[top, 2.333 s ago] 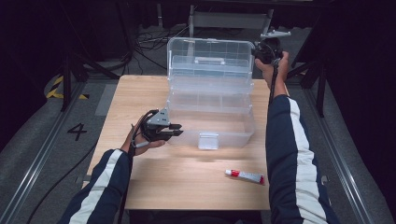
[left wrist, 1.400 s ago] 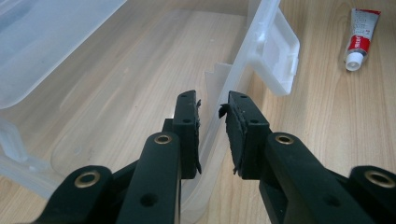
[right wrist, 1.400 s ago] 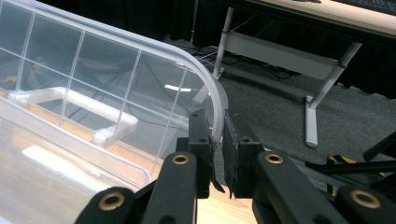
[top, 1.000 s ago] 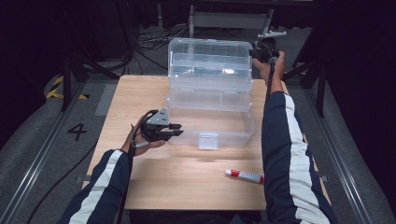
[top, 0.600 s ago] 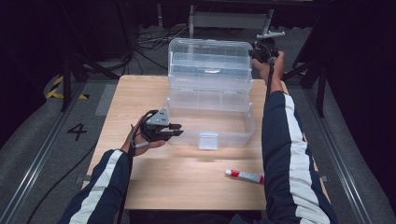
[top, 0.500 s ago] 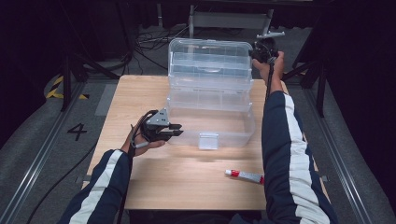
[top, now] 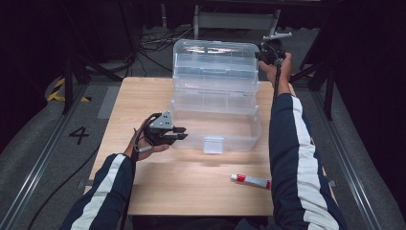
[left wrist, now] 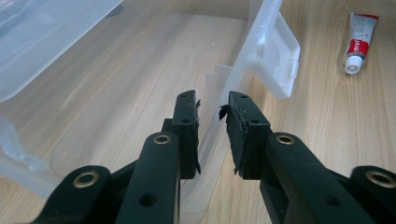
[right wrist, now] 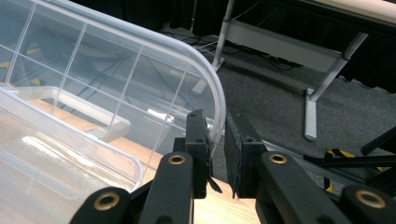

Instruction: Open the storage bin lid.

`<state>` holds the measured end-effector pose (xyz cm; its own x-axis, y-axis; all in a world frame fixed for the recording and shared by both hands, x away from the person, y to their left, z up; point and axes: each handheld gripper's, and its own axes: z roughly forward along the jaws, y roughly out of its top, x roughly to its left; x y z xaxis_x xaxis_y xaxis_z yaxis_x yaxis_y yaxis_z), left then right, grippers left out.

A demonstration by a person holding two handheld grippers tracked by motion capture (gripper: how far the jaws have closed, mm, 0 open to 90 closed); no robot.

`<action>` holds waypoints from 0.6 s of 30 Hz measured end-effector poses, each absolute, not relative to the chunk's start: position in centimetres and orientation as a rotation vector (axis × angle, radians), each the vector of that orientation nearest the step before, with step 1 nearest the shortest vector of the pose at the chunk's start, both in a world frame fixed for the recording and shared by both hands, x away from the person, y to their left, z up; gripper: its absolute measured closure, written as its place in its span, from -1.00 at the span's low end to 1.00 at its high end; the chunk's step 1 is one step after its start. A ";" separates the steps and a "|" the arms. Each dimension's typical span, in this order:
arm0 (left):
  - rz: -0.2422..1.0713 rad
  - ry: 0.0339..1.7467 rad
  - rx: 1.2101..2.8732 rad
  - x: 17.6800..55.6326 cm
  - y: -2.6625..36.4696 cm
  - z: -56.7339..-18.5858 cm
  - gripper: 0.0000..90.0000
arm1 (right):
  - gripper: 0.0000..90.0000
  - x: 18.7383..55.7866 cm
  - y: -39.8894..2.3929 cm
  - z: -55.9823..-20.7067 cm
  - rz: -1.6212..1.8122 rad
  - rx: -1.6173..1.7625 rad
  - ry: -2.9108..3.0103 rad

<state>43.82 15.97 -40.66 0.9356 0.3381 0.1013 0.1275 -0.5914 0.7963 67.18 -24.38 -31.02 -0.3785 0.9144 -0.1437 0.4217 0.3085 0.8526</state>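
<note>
High view, left gripper (top: 177, 136) fingers clamping clear box (top: 215, 103) front wall, right gripper (top: 262, 53) fingers pinching raised lid rim

Dark navy sleeves (top: 292, 143) with broad white stripes; black two-jaw grippers, brass-ringed screw holes (left wrist: 162, 138), frayed black pads (left wrist: 233, 126), grey top plate (top: 162, 120).

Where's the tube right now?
In the high view the tube lies flat on the table, near its front right, just in front of the clear box and its latch.
</note>
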 end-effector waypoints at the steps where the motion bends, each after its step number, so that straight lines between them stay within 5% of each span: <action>1: 0.307 0.328 2.202 43.8 16.0 -40.7 0.65 | 0.77 67.2 -24.4 -31.0 0.985 1.184 1.939; 18: 0.278 0.353 2.171 44.3 16.2 -40.9 0.65 | 0.78 65.9 -25.0 -30.3 1.009 1.144 1.950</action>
<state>44.31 16.24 -40.89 0.9342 0.3500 0.0695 0.1498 -0.5614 0.8139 65.86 -25.02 -30.29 -0.4049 0.9019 -0.1505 0.3983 0.3221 0.8588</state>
